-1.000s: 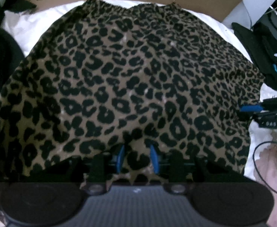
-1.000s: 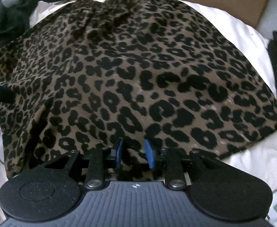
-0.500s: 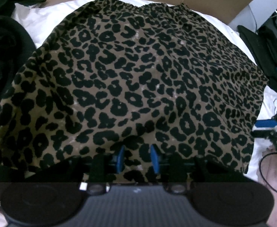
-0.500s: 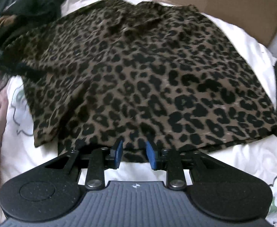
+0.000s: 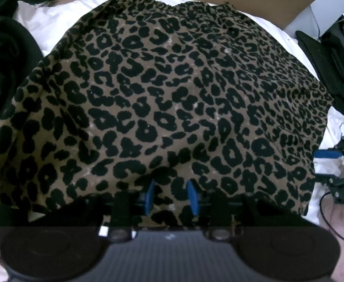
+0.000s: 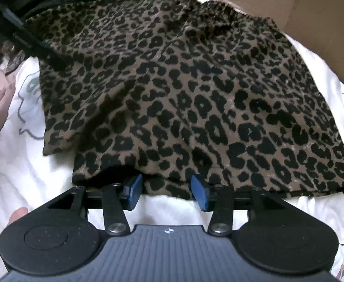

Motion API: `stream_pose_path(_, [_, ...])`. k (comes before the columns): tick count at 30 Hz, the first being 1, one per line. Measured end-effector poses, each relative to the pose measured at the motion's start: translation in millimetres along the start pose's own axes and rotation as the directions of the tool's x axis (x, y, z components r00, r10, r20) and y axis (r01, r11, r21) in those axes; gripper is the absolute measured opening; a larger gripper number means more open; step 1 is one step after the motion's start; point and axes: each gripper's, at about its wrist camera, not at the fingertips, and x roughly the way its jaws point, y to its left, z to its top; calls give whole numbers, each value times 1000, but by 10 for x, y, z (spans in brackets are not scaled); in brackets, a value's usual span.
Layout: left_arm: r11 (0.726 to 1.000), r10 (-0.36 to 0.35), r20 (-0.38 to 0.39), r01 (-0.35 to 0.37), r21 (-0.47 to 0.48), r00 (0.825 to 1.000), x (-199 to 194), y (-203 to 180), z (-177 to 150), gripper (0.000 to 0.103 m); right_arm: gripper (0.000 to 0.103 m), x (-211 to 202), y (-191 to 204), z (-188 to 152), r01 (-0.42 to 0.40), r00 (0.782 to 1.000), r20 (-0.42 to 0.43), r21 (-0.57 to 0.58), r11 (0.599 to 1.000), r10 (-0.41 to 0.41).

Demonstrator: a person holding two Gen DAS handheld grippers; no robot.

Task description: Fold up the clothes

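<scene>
A leopard-print garment [image 5: 172, 98], probably a skirt with a gathered waistband, lies spread on a bed covered by a white sheet [image 6: 31, 176]. Its waistband is at the far end from both sets of fingers, near a cardboard box [image 6: 313, 23]; its hem is at the near end.

The left gripper [image 5: 170, 196] has its blue fingers [image 5: 149, 196] clenched on a bunch of hem fabric that fills the gap between them. The right gripper [image 6: 167, 191] is letting go: its fingers [image 6: 133, 188] are spreading, the hem edge lies slack between them, and neither pad seems to press on the cloth.

Risk, as a judgement: with only the left side held, any pull there could drag the garment crooked and skew the fold. The hem corner just left of the right fingers already sits doubled under and rumpled, so a crease may get folded in.

The fabric is brown with black spots, soft and drapey, mostly flat with shallow ripples.
</scene>
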Motion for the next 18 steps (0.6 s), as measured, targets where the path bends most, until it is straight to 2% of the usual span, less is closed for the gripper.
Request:
stream_pose_path(5, [1000, -1, 1, 1, 8, 1000, -3, -29, 3, 34, 53, 51, -14, 100, 49, 998, 41, -10, 999, -49])
stream_pose_path(8, [1000, -2, 0, 2, 11, 1000, 4, -36, 4, 34, 50, 82, -50, 79, 47, 998, 44, -14, 999, -46])
stream_pose_path(9, [1000, -2, -2, 2, 11, 1000, 11, -34, 4, 34, 47, 92, -54, 57, 41, 998, 41, -16, 999, -40])
stream_pose_path(10, [1000, -2, -3, 2, 9, 1000, 21, -35, 7, 34, 36, 106, -51, 34, 38, 999, 38, -23, 999, -37])
stream_pose_path(12, [1000, -2, -5, 2, 8, 1000, 44, -36, 15, 34, 30, 112, -19, 17, 35, 998, 48, -43, 998, -33])
stream_pose_path(15, [1000, -5, -6, 5, 13, 1000, 57, -45, 30, 34, 14, 110, 38, 6, 32, 998, 64, -78, 996, -27])
stream_pose_path(16, [1000, -6, -6, 6, 15, 1000, 55, -50, 32, 34, 3, 109, 51, 8, 32, 998, 60, -93, 995, -27])
stream_pose_path(18, [1000, -10, -5, 10, 15, 1000, 41, -50, 29, 34, 0, 104, 71, 6, 29, 998, 49, -117, 993, -24])
